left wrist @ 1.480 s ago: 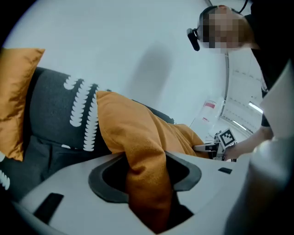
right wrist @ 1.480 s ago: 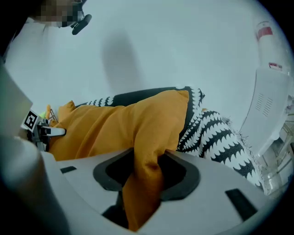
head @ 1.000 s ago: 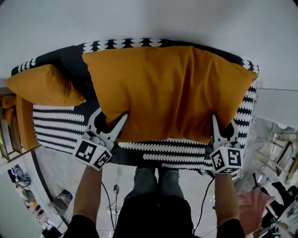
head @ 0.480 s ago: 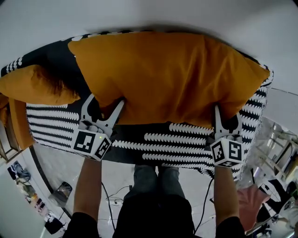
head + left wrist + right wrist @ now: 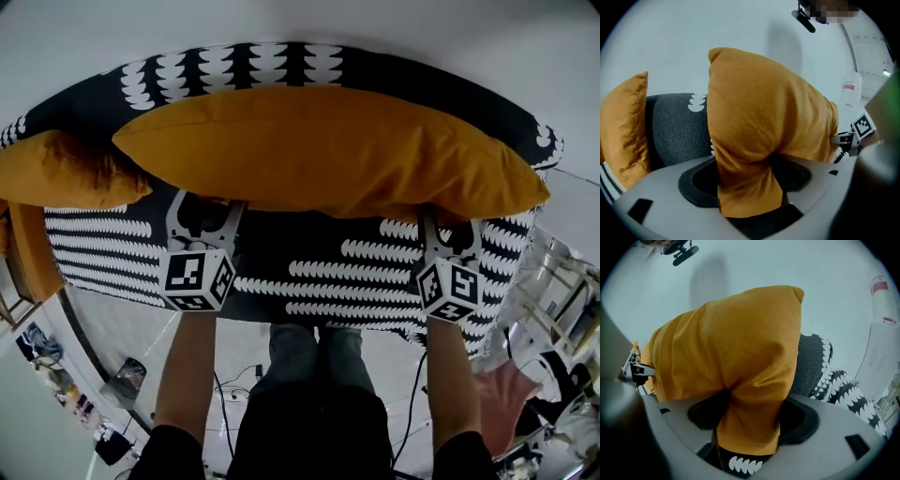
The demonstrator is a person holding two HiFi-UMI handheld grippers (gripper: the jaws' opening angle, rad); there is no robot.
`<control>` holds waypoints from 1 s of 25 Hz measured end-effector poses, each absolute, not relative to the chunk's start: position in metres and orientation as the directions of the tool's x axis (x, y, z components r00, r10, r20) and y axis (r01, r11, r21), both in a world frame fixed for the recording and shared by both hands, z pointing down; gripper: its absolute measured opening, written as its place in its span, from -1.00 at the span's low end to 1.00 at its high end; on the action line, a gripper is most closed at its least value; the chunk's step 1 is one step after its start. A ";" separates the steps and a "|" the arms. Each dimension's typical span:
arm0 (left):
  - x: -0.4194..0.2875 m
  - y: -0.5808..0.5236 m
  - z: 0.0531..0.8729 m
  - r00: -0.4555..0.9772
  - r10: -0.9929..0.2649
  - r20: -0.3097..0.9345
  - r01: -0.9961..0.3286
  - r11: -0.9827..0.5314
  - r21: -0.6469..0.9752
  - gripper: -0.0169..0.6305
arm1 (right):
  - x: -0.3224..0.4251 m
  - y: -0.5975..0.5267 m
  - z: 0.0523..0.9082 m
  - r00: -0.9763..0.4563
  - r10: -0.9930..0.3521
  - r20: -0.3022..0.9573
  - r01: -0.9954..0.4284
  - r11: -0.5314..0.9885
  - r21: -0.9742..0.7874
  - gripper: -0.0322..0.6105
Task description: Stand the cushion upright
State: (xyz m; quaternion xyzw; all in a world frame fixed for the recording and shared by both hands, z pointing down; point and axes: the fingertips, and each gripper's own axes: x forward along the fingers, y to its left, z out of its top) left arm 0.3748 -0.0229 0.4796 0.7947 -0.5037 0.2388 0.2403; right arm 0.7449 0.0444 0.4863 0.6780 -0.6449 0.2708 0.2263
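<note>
Overhead, we hold a tool in each hand at the front of a sofa (image 5: 309, 272) covered in black cloth printed with rows of white scalloped shapes. A large mustard-orange cushion (image 5: 328, 150) stands on its long edge on the seat, leaning against the backrest. It is plump and rectangular, with pointed corners and a soft, slightly fuzzy weave.

Our left tool (image 5: 206, 202) sits at the cushion's lower left corner and our right tool (image 5: 450, 225) at its lower right corner. The pale grey jaws of each tool are opening, and a bunched fold of the orange cover hangs between them (loose rather than pinched, as far as the close views show). Each tool carries a cube of black-and-white square markers.

A smaller cushion (image 5: 56, 173) of the same orange cloth rests at the sofa's left end, just beside the large one. Behind the sofa is a plain white wall (image 5: 469, 37).
</note>
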 end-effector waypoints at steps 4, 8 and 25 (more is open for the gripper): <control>0.361 -0.013 0.474 0.352 -0.688 0.635 -0.925 -0.360 0.123 0.18 | 0.750 0.057 0.483 0.048 -0.741 0.669 -0.990 -0.127 -0.069 0.24; 0.349 -0.001 0.436 0.345 -0.738 0.579 -0.935 -0.320 0.150 0.18 | 0.746 0.072 0.450 0.091 -0.780 0.620 -0.982 -0.172 -0.073 0.25; 0.381 0.081 0.221 0.518 -0.770 0.372 -0.853 -0.496 0.161 -0.35 | 0.675 0.136 0.229 -0.024 -0.932 0.362 -0.991 -0.025 -0.130 -0.28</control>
